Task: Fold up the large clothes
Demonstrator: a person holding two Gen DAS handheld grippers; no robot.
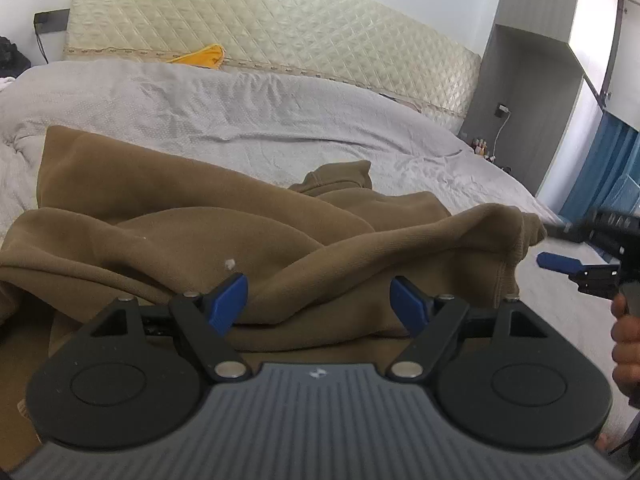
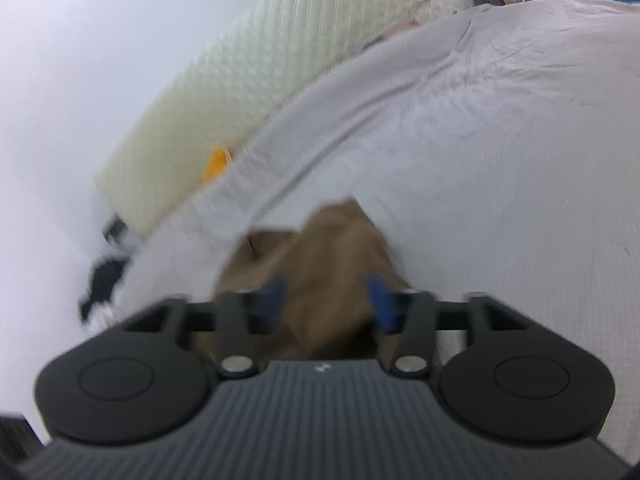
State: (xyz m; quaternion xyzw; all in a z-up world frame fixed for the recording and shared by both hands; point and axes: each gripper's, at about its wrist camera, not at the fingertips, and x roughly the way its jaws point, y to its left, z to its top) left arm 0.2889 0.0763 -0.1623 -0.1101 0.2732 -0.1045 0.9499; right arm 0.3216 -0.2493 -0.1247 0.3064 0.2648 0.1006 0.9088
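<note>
Brown garment (image 1: 168, 216) rumpled on bed (image 1: 280, 112)

Plain brown garment (image 1: 192, 216) on pale grey bed cover (image 1: 248, 108). Cream, diamond-quilted headboard (image 1: 280, 28) behind, with a yellow-orange cloth (image 1: 208, 56) at its base. Blue pads on black left gripper (image 1: 320, 304) and right gripper (image 2: 326, 300). White wall (image 2: 80, 60).

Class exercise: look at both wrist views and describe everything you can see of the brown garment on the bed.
The brown garment is a large, plain, olive-brown piece of soft, fleecy-looking fabric, lying crumpled in thick folds on the grey bedsheet. A stitched, banded edge shows at its right end, and a small raised part pokes up behind. A white fleck sits on it. The open left gripper has cloth between its fingers. In the blurred right view, cloth lies between the right gripper fingers; grip unclear.
</note>
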